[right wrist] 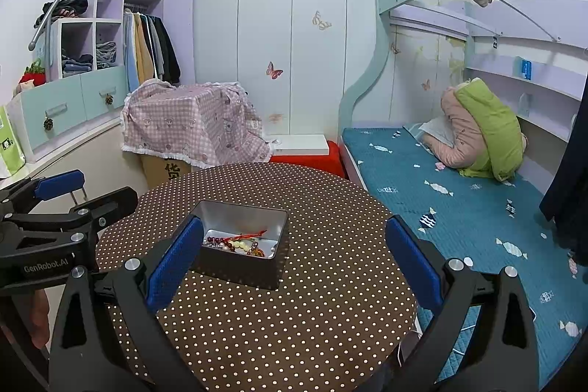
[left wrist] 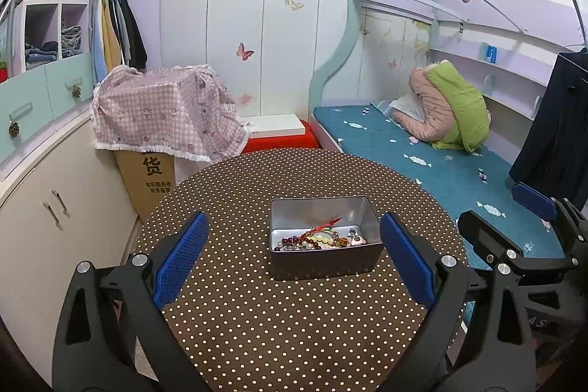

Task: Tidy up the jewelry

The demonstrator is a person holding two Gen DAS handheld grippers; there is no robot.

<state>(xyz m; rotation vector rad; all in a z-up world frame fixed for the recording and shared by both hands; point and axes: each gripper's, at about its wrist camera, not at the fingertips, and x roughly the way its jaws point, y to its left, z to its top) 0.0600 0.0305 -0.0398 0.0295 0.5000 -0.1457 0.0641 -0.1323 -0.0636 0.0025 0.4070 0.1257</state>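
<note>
A rectangular metal tin [left wrist: 323, 263] [right wrist: 235, 267] stands in the middle of a round table with a brown polka-dot cloth [left wrist: 279, 326] [right wrist: 312, 300]. Inside it lies a heap of jewelry [left wrist: 318, 239] [right wrist: 239, 245]: dark red and pale bead bracelets, a red cord, a small pink piece. My left gripper [left wrist: 294, 259] hangs open just in front of the tin, nothing between its blue pads. My right gripper [right wrist: 294, 259] is open too, near the table's right side, with the tin by its left finger. Each gripper shows in the other's view: the right gripper [left wrist: 514, 219], the left gripper [right wrist: 73, 197].
Right of the table runs a bed with a blue quilt [right wrist: 477, 208] and folded pink and green bedding [left wrist: 448, 109]. Behind the table are a cardboard box under a pink checked cloth [left wrist: 165, 112], a red stool [left wrist: 279, 140], and a wardrobe with hanging clothes [left wrist: 114, 32].
</note>
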